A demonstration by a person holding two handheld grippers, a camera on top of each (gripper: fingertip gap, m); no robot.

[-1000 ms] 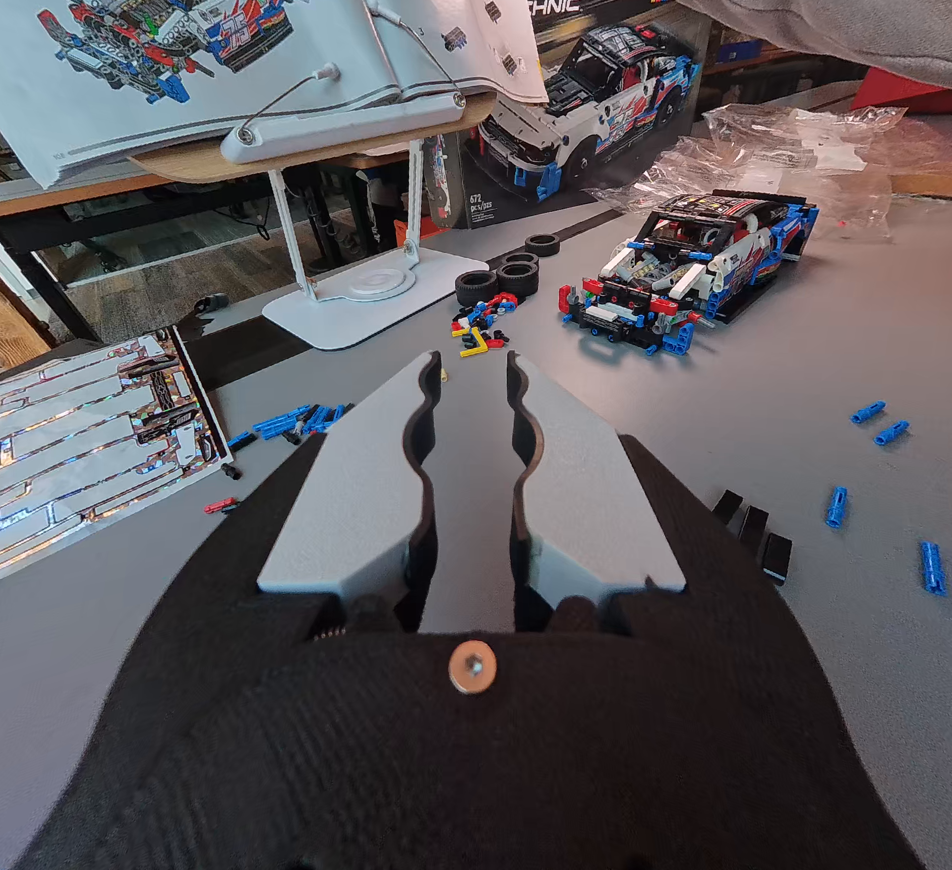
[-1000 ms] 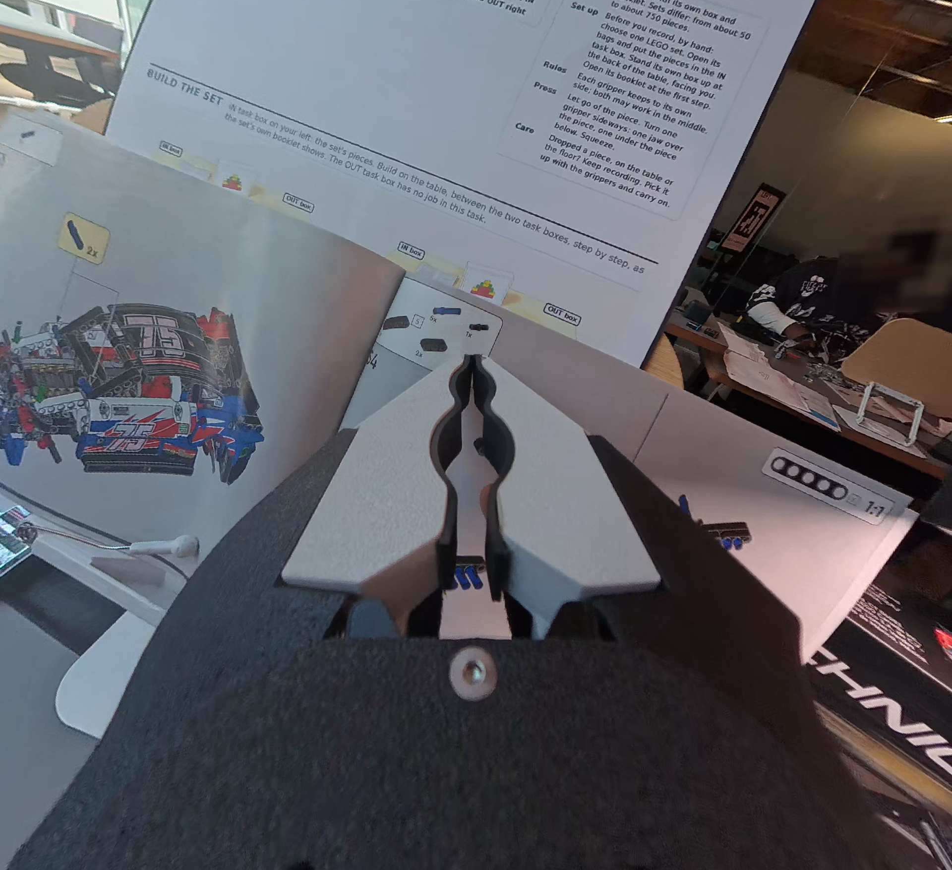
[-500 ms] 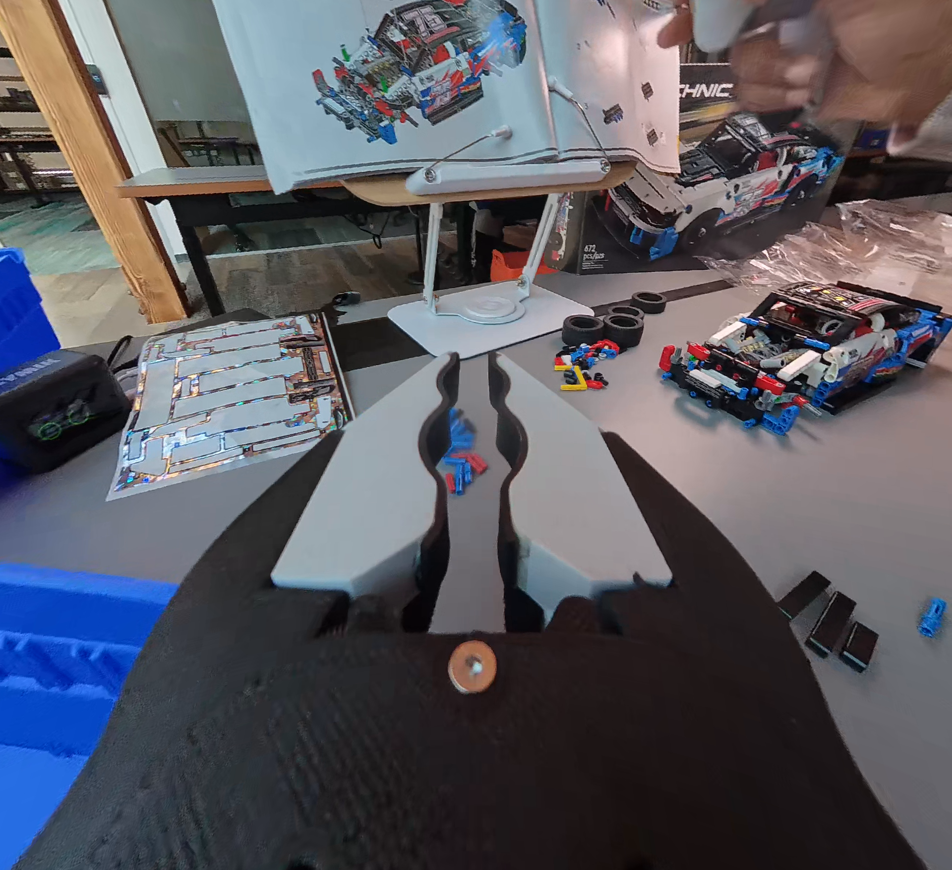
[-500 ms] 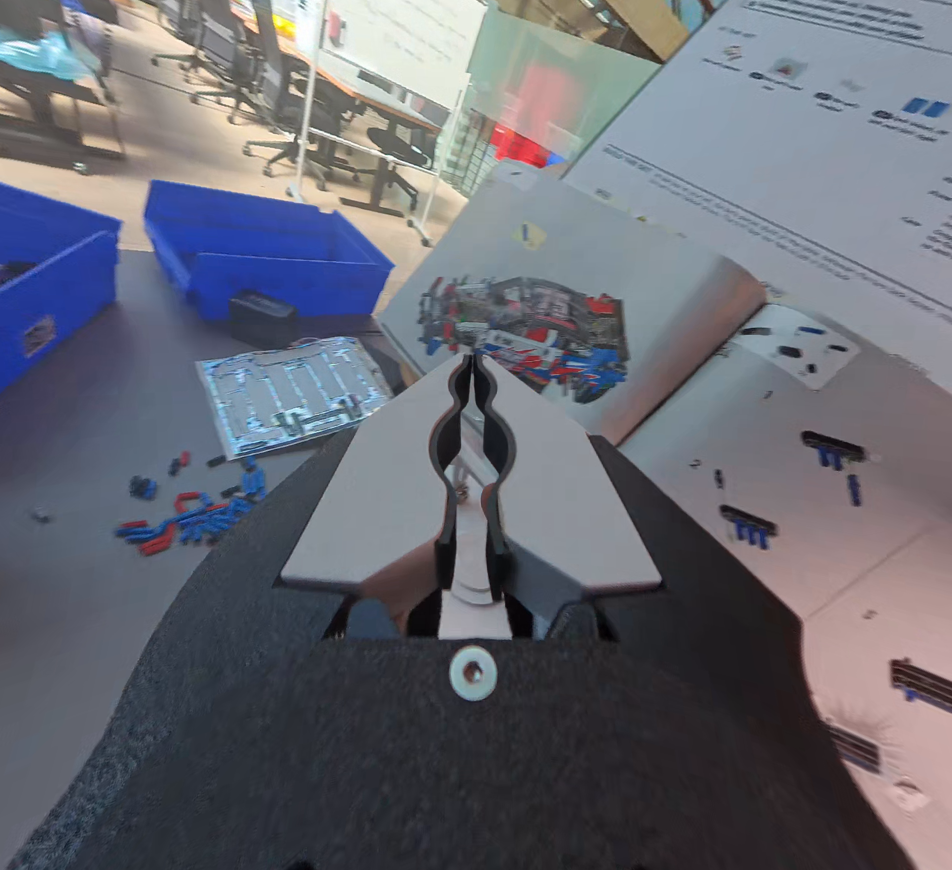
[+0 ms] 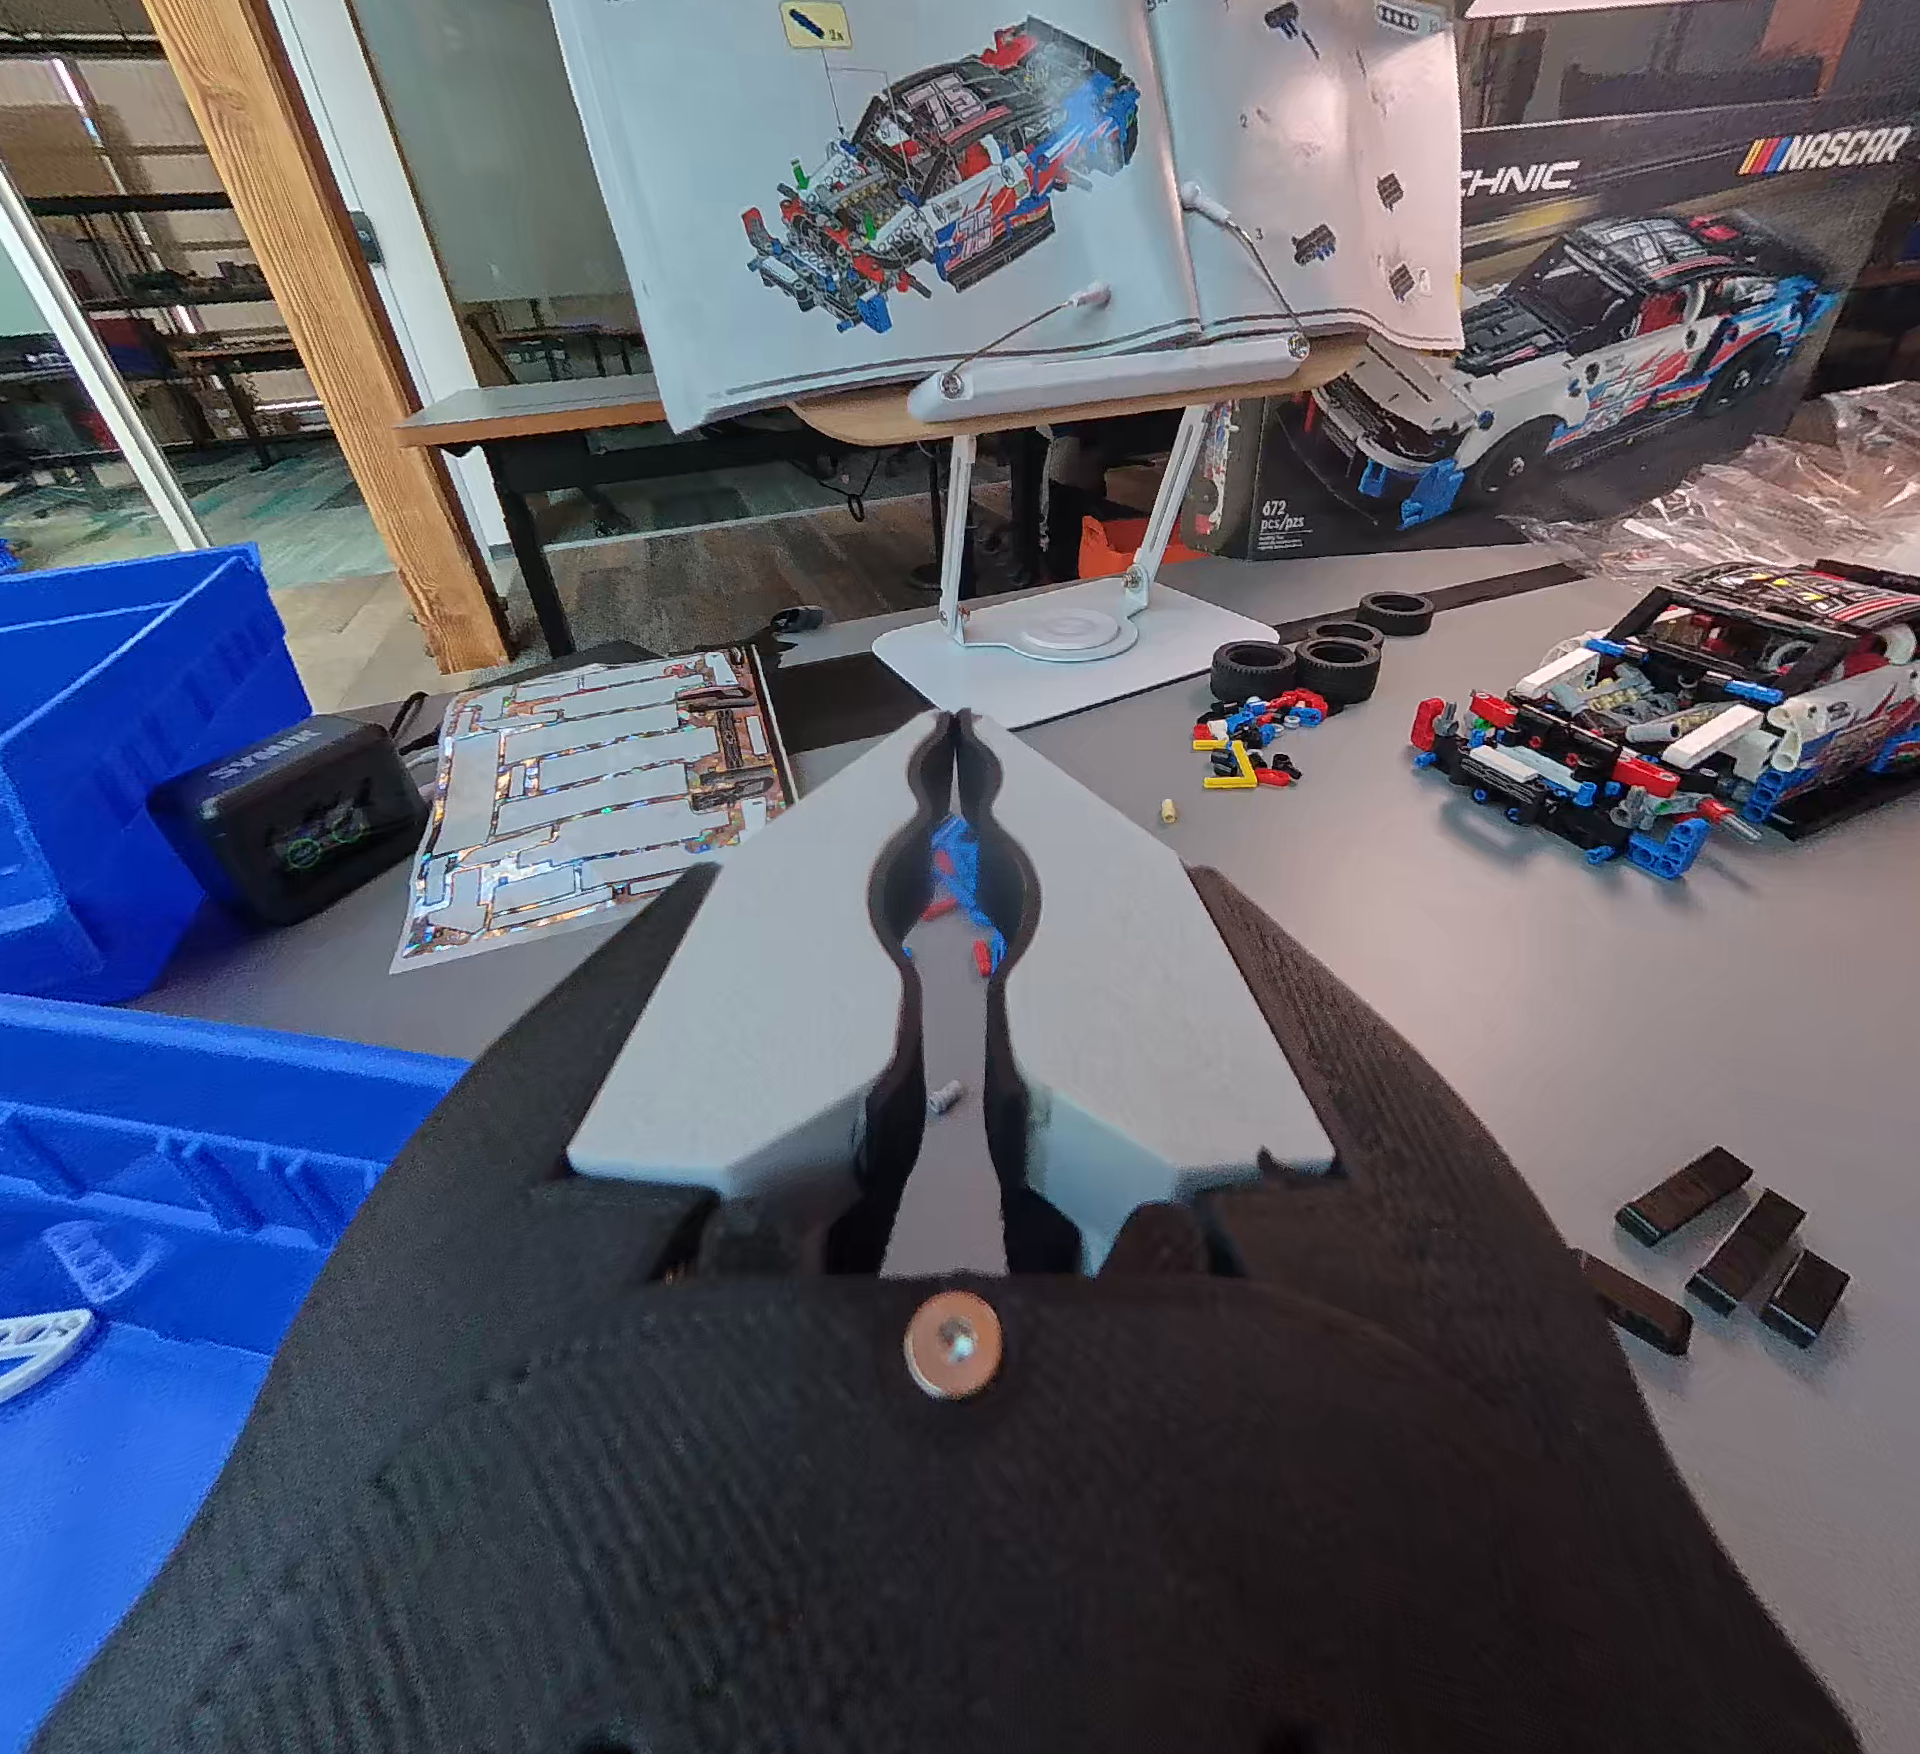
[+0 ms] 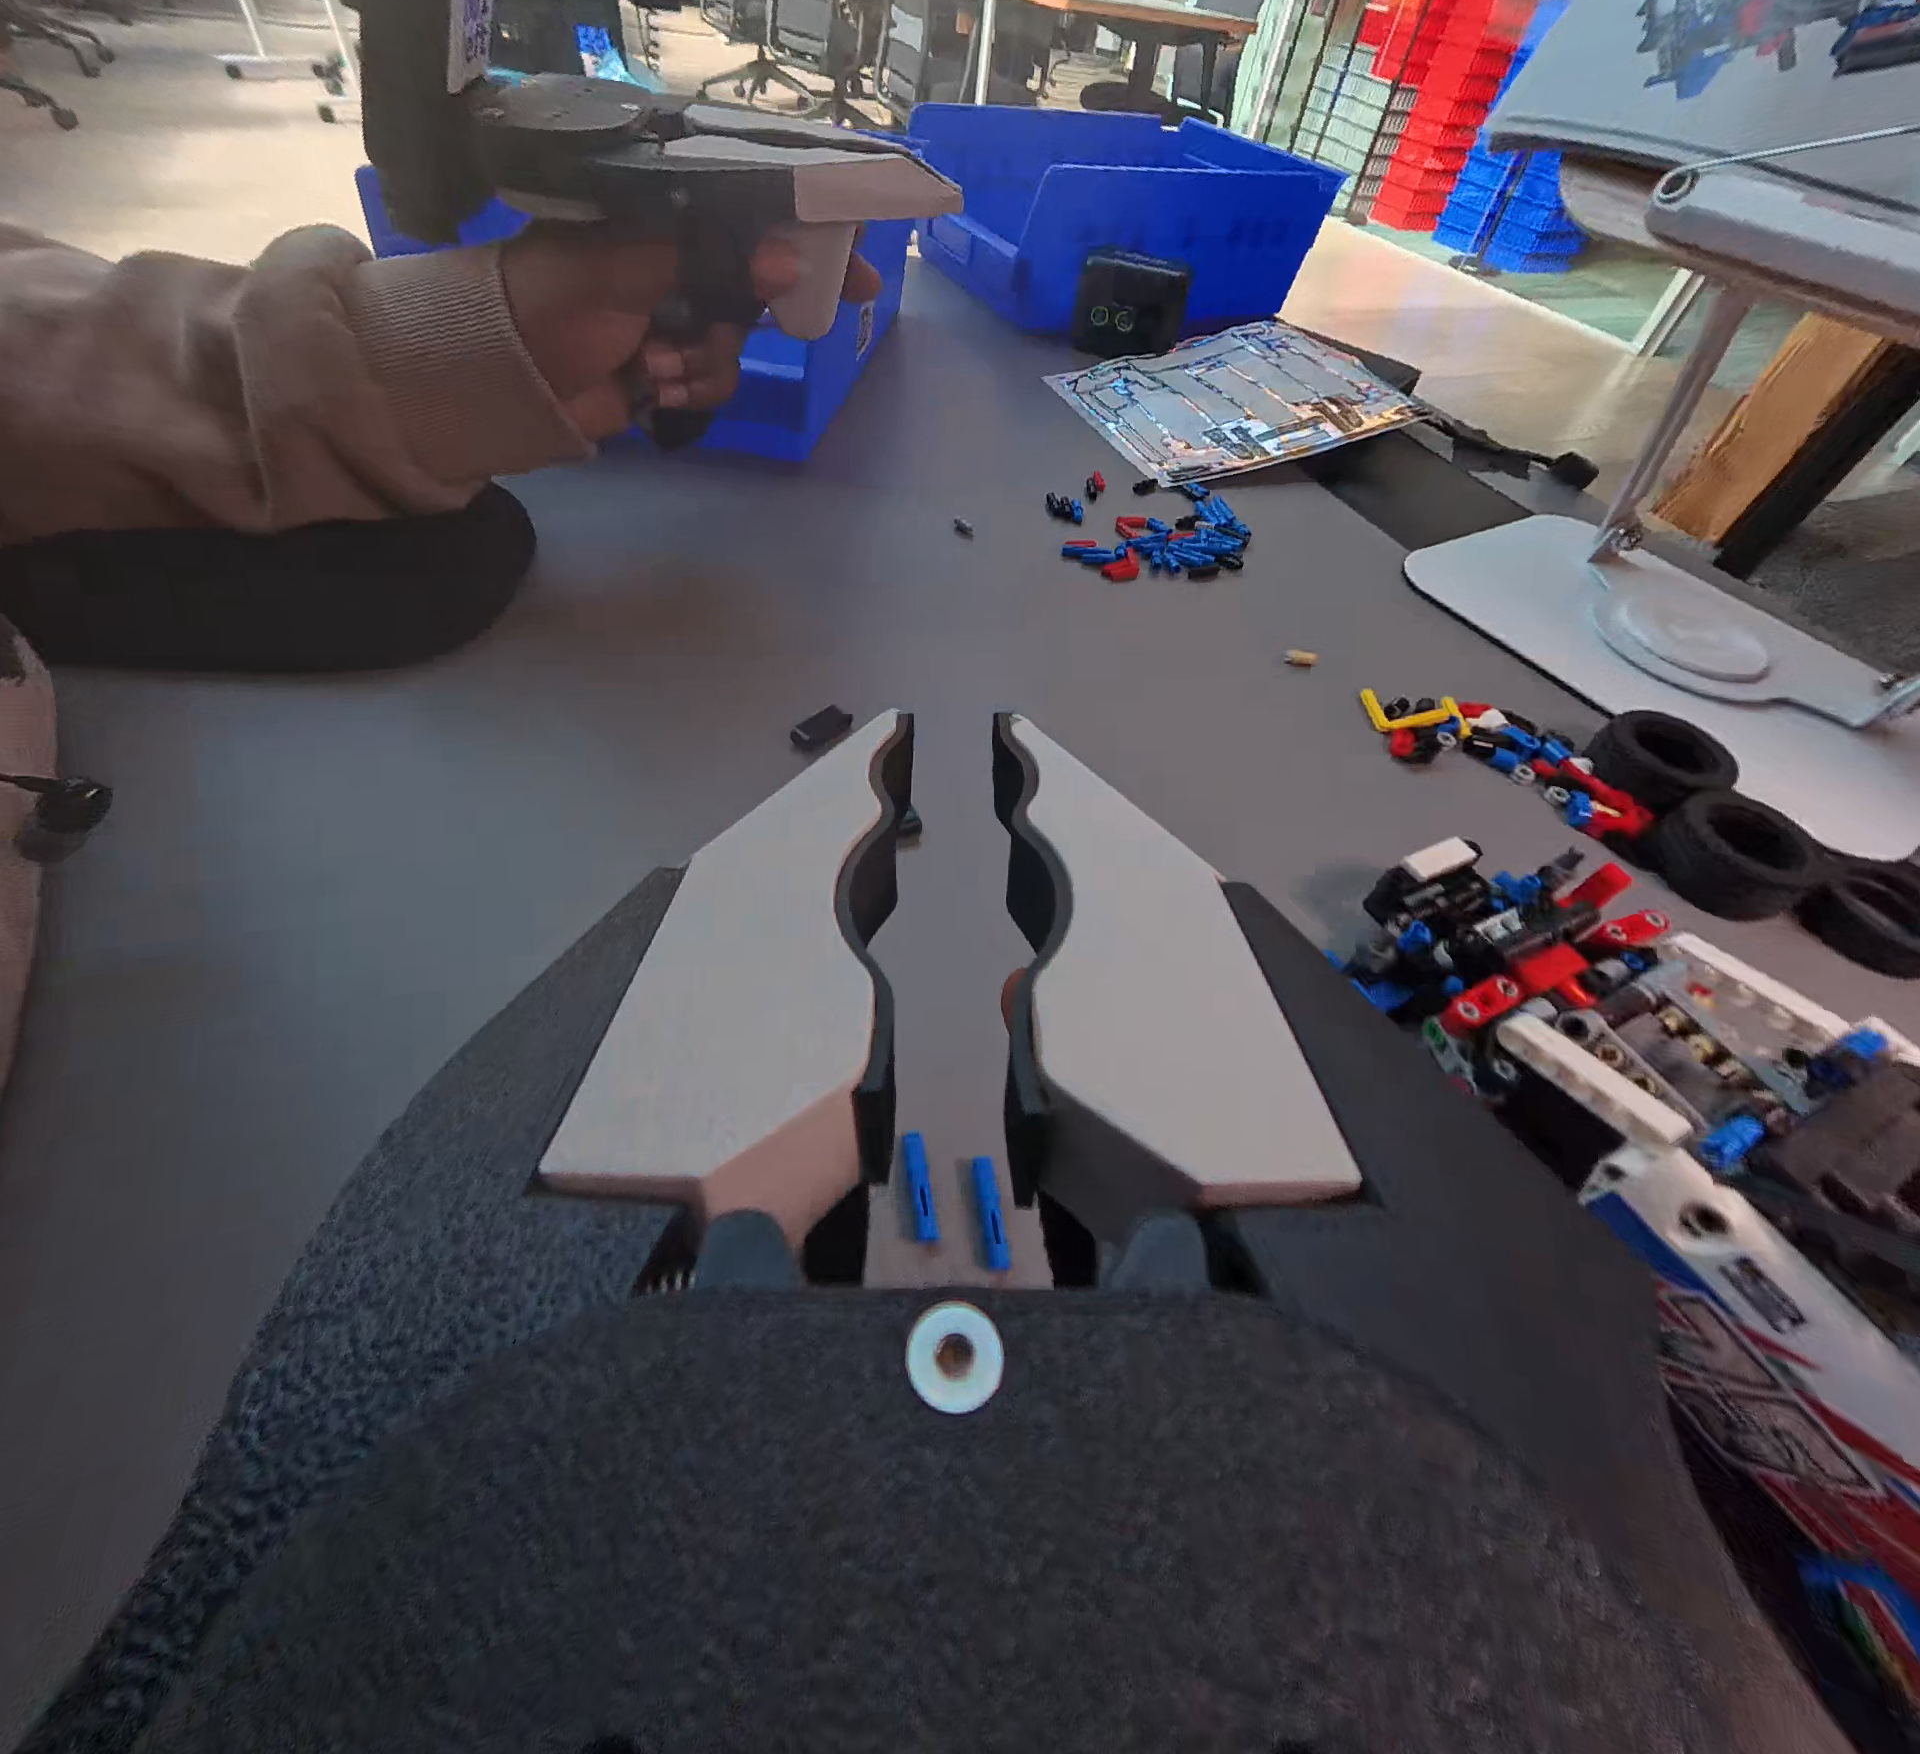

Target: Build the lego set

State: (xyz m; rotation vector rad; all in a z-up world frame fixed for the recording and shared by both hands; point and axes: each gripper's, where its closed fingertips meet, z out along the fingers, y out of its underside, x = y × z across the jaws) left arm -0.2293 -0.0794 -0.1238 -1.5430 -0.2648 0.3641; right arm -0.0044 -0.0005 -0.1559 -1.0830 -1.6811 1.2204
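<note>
The right gripper (image 6: pixel 953 717) hangs low over the grey tabletop (image 6: pixel 623 769), jaws parted and empty, two small blue plastic pins (image 6: pixel 951 1200) lying beneath it, likely the next parts wanted. At its three o'clock sits the half-built blue, white and red race car (image 6: pixel 1621 1060), bodywork open, wheels not yet fitted; four loose black rubber tyres (image 6: pixel 1704 800) wait beyond. Toward eleven o'clock the left gripper (image 5: pixel 956 722) hovers with tips pinched together on nothing. Farthest, the open instruction booklet (image 5: pixel 883 146) is propped on a white stand (image 5: pixel 1049 634) facing the builder, presumably for reading.
</note>
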